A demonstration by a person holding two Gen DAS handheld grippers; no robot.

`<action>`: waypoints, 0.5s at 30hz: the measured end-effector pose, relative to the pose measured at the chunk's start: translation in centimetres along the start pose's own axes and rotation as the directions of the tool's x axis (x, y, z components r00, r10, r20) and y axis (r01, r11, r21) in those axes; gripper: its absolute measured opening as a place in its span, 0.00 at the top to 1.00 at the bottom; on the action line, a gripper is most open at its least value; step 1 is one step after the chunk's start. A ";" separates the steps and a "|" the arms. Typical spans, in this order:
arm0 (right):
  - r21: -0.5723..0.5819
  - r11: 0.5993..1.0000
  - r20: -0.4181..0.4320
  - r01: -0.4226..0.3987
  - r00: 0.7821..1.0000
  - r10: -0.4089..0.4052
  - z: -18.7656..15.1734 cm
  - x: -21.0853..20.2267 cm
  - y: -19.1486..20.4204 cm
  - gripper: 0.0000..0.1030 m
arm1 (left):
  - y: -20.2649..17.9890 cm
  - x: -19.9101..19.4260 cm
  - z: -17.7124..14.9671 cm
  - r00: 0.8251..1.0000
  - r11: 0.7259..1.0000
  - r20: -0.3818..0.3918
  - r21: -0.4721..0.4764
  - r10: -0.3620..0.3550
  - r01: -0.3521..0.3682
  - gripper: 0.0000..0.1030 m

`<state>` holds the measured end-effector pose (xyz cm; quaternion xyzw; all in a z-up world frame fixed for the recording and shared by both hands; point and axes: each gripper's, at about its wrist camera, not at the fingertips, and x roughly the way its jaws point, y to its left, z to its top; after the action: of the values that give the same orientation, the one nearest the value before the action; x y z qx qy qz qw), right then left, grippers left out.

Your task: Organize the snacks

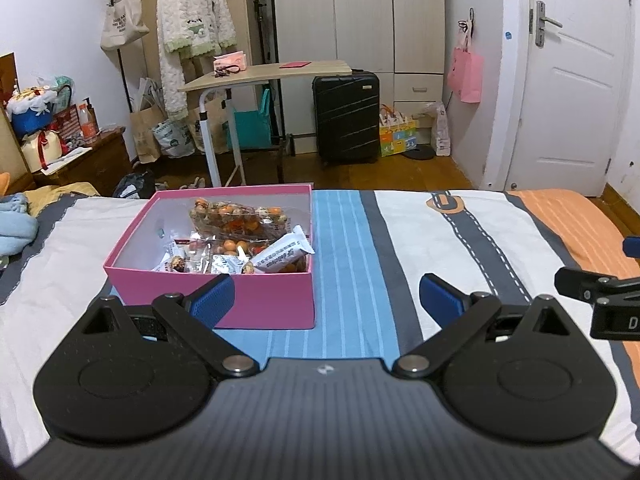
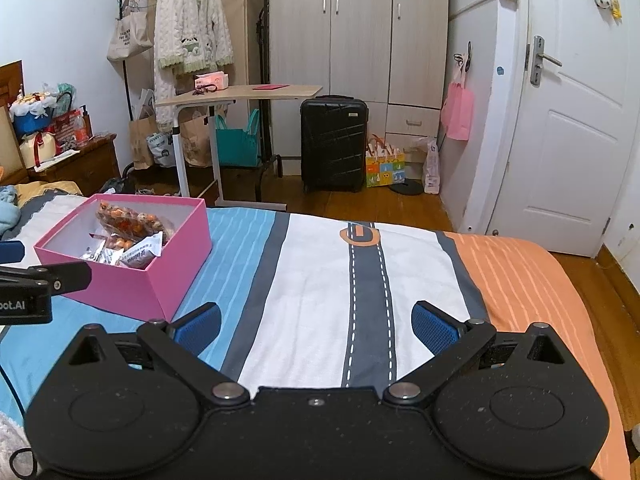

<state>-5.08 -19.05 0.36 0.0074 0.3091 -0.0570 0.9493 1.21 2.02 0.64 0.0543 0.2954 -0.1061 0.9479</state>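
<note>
A pink box (image 1: 264,300) sits on the striped bedspread and holds several wrapped snacks (image 1: 240,236), with a white bar wrapper (image 1: 282,256) on top at its right side. My left gripper (image 1: 326,294) is open and empty, just in front of the box's near right corner. My right gripper (image 2: 316,326) is open and empty over the white part of the bedspread, to the right of the box (image 2: 160,276). The snacks (image 2: 128,236) also show in the right wrist view. Each gripper's side shows at the edge of the other's view.
The bedspread (image 1: 420,232) ends at the bed's far edge, with wooden floor beyond. A rolling table (image 1: 264,76), a black suitcase (image 1: 346,116), bags and a wardrobe stand behind. A white door (image 1: 576,92) is at the right. Blue cloth (image 1: 16,224) lies at the left.
</note>
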 end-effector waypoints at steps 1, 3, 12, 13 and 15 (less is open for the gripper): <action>0.001 1.000 0.000 0.001 1.000 -0.001 0.0 0.0 0.0 0.01 | -0.1 0.0 -0.1 1.000 1.000 0.003 0.004 0.004 -0.004 0.03; 0.001 1.000 -0.001 0.002 1.000 -0.002 -0.1 0.0 0.0 0.01 | -0.2 0.0 -0.1 1.000 1.000 0.004 0.013 0.008 -0.008 0.03; 0.008 1.000 -0.010 0.007 1.000 -0.007 -0.2 0.3 -0.2 0.01 | -0.3 0.1 -0.3 1.000 1.000 -0.019 -0.012 -0.013 0.012 0.03; 0.009 1.000 -0.011 0.006 1.000 -0.006 -0.2 0.4 -0.2 0.01 | -0.2 0.1 -0.3 1.000 1.000 -0.016 -0.014 -0.013 0.013 0.03; 0.007 1.000 -0.008 0.004 1.000 -0.004 -0.3 0.4 -0.2 0.01 | -0.2 0.0 -0.3 1.000 1.000 -0.011 -0.009 -0.009 0.009 0.03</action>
<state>-5.00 -19.27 -0.11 0.0102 0.3129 -0.0599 0.9478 1.01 1.83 0.36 0.0494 0.3011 -0.1086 0.9461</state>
